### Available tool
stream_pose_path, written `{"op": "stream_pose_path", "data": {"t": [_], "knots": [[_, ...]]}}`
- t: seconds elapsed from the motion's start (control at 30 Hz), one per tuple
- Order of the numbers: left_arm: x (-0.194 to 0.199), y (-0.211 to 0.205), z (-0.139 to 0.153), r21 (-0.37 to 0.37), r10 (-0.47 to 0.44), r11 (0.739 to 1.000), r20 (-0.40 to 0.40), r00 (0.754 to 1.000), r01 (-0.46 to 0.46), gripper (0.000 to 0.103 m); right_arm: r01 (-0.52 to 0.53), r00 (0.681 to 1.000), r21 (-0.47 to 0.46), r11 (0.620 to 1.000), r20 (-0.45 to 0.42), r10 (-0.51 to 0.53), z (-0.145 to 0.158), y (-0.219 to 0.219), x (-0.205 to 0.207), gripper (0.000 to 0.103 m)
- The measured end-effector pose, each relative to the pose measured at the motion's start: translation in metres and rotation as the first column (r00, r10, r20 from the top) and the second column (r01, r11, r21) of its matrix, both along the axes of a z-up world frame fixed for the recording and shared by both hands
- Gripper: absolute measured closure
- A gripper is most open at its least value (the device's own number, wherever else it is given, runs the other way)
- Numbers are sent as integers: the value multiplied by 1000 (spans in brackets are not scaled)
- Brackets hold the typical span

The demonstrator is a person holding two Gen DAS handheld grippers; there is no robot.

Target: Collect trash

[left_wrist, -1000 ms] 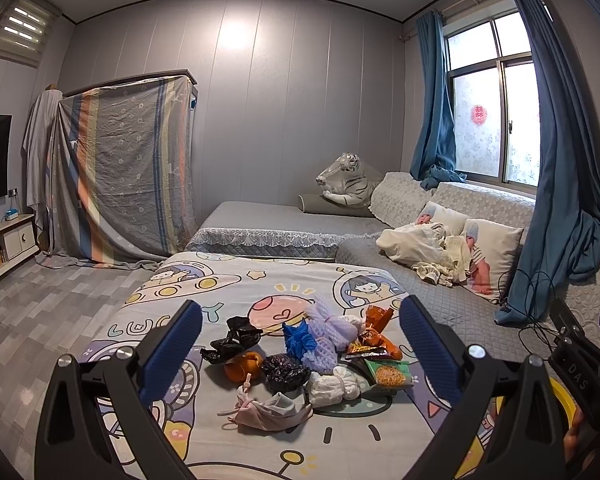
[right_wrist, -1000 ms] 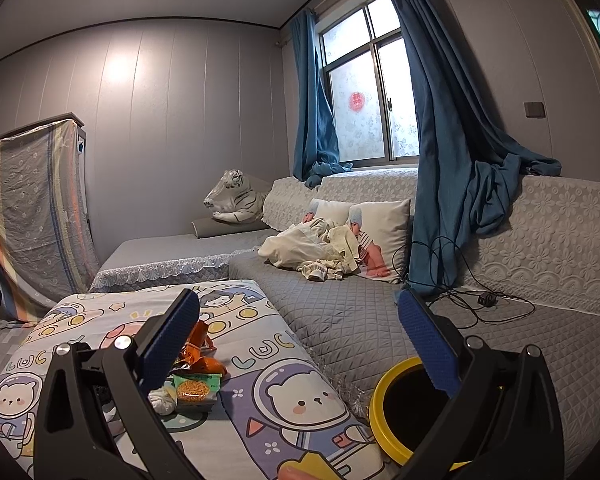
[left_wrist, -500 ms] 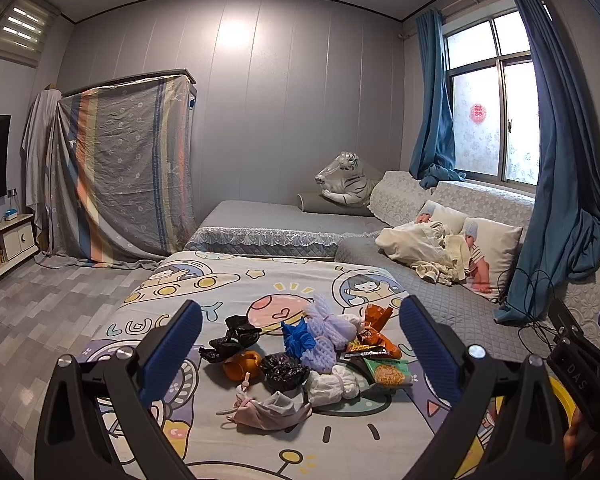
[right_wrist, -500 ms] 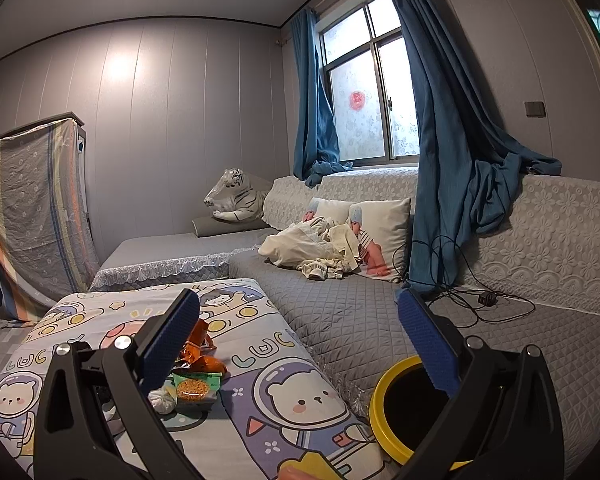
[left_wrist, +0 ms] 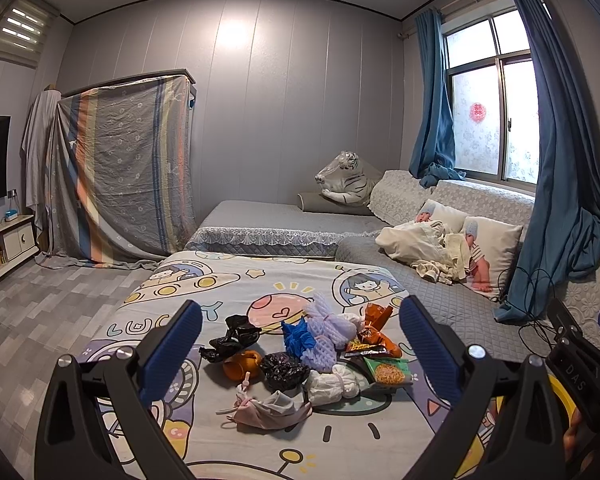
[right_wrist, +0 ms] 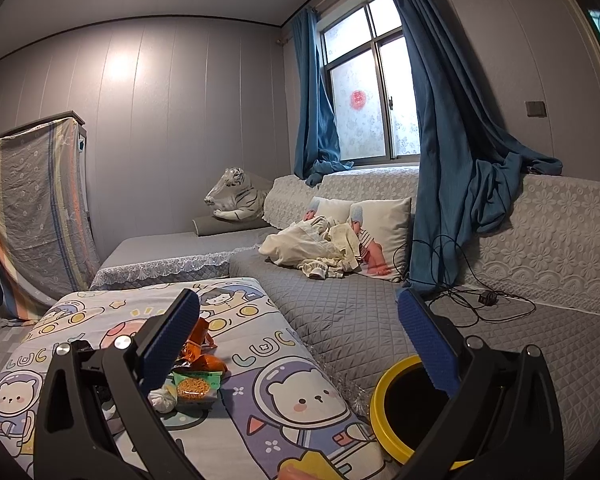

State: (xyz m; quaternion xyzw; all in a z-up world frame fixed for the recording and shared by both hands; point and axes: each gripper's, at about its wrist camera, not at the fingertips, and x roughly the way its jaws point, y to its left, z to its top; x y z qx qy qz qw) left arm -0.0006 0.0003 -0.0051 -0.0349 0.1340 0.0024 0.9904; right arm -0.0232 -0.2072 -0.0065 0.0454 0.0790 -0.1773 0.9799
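A pile of trash point(left_wrist: 300, 350) lies on the cartoon-print sheet point(left_wrist: 228, 284): black bags, an orange piece, blue and purple foam nets, a white wad, snack wrappers point(left_wrist: 386, 370) and a pink mask point(left_wrist: 268, 410). My left gripper point(left_wrist: 300, 344) is open and empty, held above and in front of the pile. My right gripper point(right_wrist: 300, 340) is open and empty, with the green wrapper point(right_wrist: 196, 388) and orange wrapper point(right_wrist: 200, 344) by its left finger. The yellow-rimmed bin point(right_wrist: 384, 404) stands below its right finger; it also shows in the left wrist view point(left_wrist: 562, 394).
A grey quilted sofa point(right_wrist: 352, 312) runs along the right with pillows and a cream cloth point(right_wrist: 316, 244). Black cables point(right_wrist: 460, 300) lie on it under the blue curtain point(right_wrist: 460, 160). A plush tiger point(left_wrist: 344, 180) sits at the back. Tiled floor point(left_wrist: 40, 312) lies to the left.
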Motion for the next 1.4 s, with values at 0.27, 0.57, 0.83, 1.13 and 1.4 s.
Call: {"op": "stream_pose_path", "data": {"t": [0.27,0.57,0.83,1.13,1.4], "knots": [[0,-1,-3,1,1,1000,-1,1000,-1,8,-2,1000,2,1000,-1,2,-1,-1,0,8],[-3,-3,-12,1,-5,1000,-12,1000,5,8,-1,1000,2,1000,-2,1,-2,-1,0,8],[0,-3,-11,13,-1,1000,-21,1000,2,8,-2,1000,5,1000,-6,2,-4,-3,2,8],[30,40,-20,-37,-42,999,-74,996,39,8,-39,999,-6,999,-24,39,-14,-1,22,8],[67,87,-48,-9,-80,997,-174,982,80,8,-115,990,8,993,-81,116,-25,-2,74,8]]}}
